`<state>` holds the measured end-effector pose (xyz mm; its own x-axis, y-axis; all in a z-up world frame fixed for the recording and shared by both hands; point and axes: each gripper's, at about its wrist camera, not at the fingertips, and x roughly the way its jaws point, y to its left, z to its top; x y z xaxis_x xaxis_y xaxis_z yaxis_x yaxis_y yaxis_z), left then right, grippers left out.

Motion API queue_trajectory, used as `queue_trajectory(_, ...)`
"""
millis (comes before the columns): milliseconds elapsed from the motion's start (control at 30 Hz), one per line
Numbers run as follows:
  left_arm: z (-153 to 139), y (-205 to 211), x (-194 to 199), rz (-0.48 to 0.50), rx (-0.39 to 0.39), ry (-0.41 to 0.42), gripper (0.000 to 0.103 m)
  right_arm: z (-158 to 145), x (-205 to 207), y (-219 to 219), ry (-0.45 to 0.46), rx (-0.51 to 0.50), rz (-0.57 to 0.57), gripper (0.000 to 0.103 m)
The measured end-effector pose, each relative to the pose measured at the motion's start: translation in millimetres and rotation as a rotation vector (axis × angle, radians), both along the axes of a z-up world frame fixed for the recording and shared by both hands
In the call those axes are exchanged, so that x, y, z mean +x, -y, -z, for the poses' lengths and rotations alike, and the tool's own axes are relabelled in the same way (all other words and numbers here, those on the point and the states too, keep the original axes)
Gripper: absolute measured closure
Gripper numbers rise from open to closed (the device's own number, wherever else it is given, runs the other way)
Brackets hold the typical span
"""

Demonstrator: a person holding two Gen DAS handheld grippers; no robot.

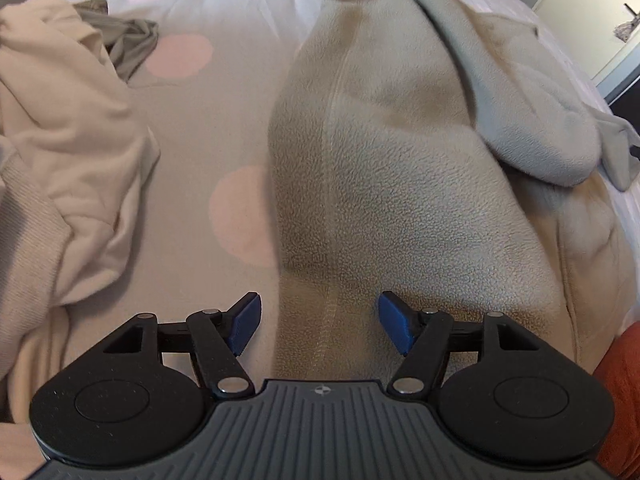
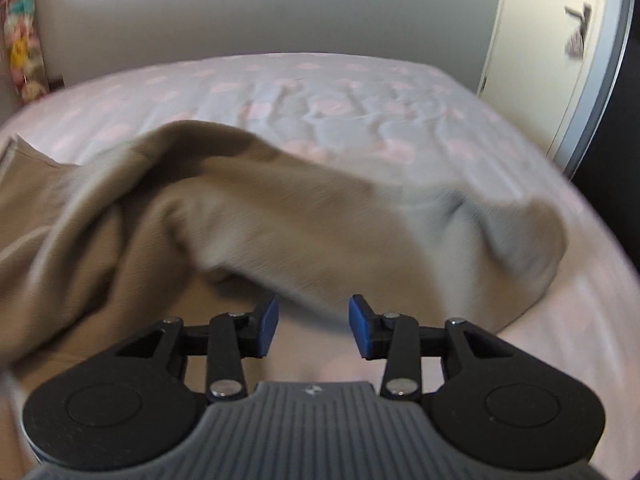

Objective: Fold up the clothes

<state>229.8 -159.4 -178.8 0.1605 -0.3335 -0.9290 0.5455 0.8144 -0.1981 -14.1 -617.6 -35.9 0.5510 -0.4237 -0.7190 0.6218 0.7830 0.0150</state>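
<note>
A beige fleece garment (image 1: pixel 400 168) lies lengthwise on the bed, with a sleeve (image 1: pixel 520 120) folded across its far right part. My left gripper (image 1: pixel 319 322) is open and empty, just above the garment's near end. In the right wrist view the same fleece (image 2: pixel 248 220) lies bunched and blurred. My right gripper (image 2: pixel 313 330) is open and empty right at its near edge.
A cream sweater (image 1: pixel 64 152) is heaped at the left, with a grey garment (image 1: pixel 128 40) behind it. The bed sheet (image 2: pixel 340 100) is white with pink spots. An orange item (image 1: pixel 624 368) sits at the lower right. A door (image 2: pixel 560 48) stands beyond the bed.
</note>
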Motion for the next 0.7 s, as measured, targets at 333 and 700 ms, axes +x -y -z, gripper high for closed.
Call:
queue_trajectory(333,12.6,-0.5,-27.9,-0.132,-0.048,0.039,0.061,34.5,-21.0,-67.1,0.138,0.153,0.128,0.057)
queue_trajectory(700,-16.1,-24.9,-46.3,-0.186,-0.155,0.15,0.096,39.1,-29.1,-52.5,0.13,0.176,0.284,0.052)
